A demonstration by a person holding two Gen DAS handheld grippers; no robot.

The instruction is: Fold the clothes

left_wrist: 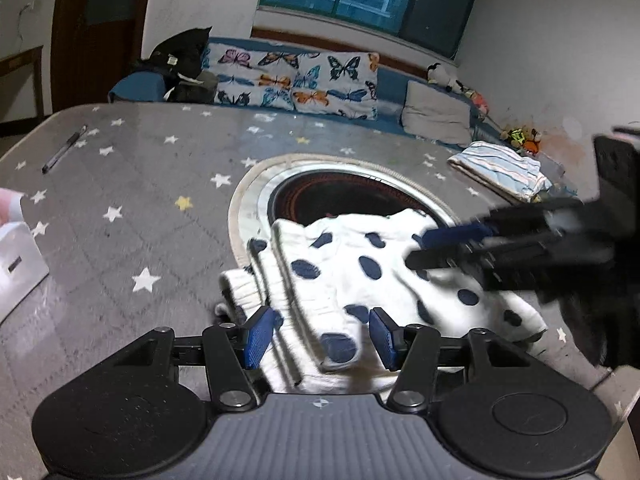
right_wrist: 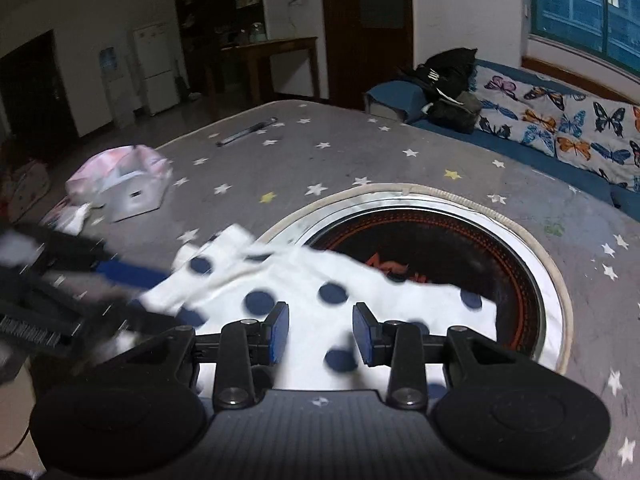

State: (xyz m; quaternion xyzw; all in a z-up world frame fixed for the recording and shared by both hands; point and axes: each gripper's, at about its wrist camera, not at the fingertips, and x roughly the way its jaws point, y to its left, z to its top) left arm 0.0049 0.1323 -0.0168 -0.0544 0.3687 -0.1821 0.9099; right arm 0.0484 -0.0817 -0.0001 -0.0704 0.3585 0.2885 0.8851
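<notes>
White navy-dotted knit garment (left_wrist: 360,272) lies rumpled on the grey star-print surface (left_wrist: 140,184), partly over its round inset. Left claw (left_wrist: 322,338) half open, cloth between, grip unclear; right claw (right_wrist: 320,334) likewise. Fold under way; next, align edges.
</notes>
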